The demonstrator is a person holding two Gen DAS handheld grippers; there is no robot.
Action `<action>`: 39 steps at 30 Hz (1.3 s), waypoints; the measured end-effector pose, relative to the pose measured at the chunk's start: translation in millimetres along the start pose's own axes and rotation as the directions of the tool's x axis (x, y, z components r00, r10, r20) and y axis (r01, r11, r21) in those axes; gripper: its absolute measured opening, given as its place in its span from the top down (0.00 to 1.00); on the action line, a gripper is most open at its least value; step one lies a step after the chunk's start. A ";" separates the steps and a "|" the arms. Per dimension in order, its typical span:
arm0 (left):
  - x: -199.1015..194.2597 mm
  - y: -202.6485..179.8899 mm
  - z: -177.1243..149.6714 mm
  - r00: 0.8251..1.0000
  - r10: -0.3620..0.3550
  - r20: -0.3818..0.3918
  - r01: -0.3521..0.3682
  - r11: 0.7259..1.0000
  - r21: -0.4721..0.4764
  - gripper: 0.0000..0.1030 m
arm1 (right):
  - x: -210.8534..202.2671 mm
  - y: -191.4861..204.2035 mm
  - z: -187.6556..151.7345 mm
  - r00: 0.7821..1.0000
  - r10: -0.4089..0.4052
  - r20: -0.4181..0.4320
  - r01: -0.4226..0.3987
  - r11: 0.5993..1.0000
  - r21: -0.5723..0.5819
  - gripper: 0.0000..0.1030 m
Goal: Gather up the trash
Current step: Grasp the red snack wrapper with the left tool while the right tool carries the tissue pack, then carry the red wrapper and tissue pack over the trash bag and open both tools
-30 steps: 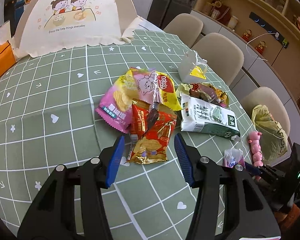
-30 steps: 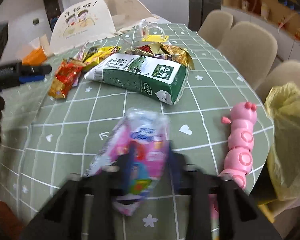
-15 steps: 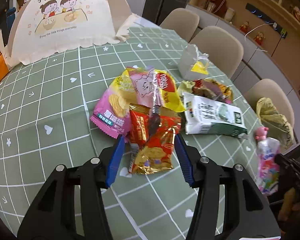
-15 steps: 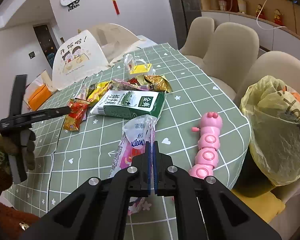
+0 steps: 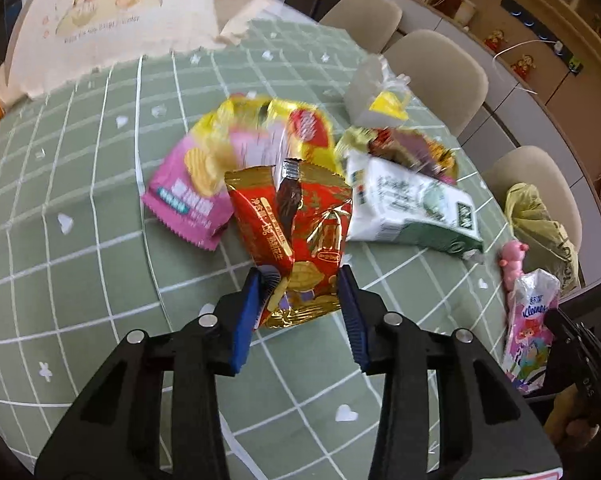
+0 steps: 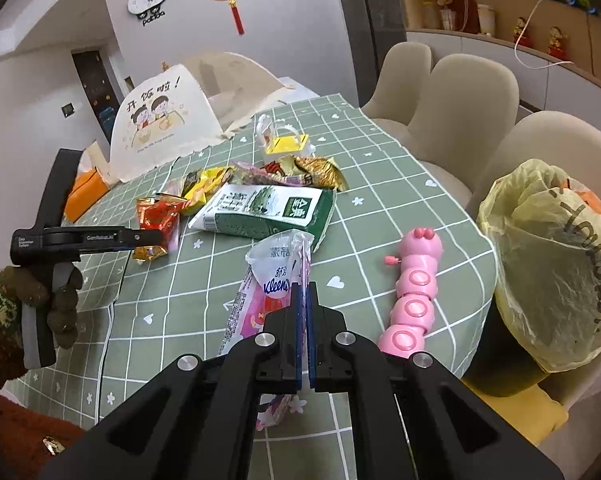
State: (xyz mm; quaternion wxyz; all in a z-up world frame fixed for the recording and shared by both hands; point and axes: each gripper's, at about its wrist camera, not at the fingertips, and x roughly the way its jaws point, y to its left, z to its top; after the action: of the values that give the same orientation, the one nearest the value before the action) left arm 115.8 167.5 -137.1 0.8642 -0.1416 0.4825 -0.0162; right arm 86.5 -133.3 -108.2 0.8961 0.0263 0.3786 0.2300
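Observation:
A red and gold snack wrapper (image 5: 300,220) lies on the green checked tablecloth (image 5: 80,240) at the near edge of a litter pile. My left gripper (image 5: 300,270) straddles its near end. The jaws are closing, and both blue pads (image 5: 246,312) touch the wrapper's sides, which buckle upward. From the right wrist view the left gripper (image 6: 148,236) sits at the same wrapper (image 6: 158,220). My right gripper (image 6: 303,286) is shut on a pink tissue pack (image 6: 272,280), which hangs just above the table. That tissue pack (image 5: 534,308) also shows at the left wrist view's right edge.
Beyond the wrapper lie a pink chip bag (image 5: 188,200), a yellow bag (image 5: 260,120) and a green-white milk carton (image 6: 268,210). A pink caterpillar toy (image 6: 414,288) lies near the table's right edge, beside a yellow trash bag (image 6: 548,264). Beige chairs (image 6: 460,100) line that side.
The left jaws have narrowed onto the red wrapper, and the gripper has come closer to it. The right gripper has shut on the tissue pack and raised it off the table.

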 end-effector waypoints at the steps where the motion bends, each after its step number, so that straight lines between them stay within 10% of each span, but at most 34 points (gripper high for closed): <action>1: -7.0 -4.5 2.7 1.000 -0.006 0.017 0.006 1.000 0.006 0.65 | -2.3 -1.5 1.2 1.000 -0.002 0.007 0.002 1.000 0.003 0.96; 15: -107.5 -150.6 48.6 0.952 -0.203 0.228 0.141 0.956 0.258 0.64 | -93.5 -41.8 54.5 0.963 -0.130 0.236 0.128 0.992 0.022 0.96; 39: -62.0 -341.1 48.7 0.915 -0.398 0.071 0.308 0.799 0.516 0.64 | -188.1 -167.3 61.8 0.843 -0.454 0.289 0.399 0.887 0.230 0.96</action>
State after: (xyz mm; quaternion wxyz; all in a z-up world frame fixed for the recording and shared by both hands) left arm 160.5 -138.4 27.3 0.8919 -0.0045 0.3489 -0.2878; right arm 80.4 -356.1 24.2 0.9707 0.0522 0.2342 -0.0150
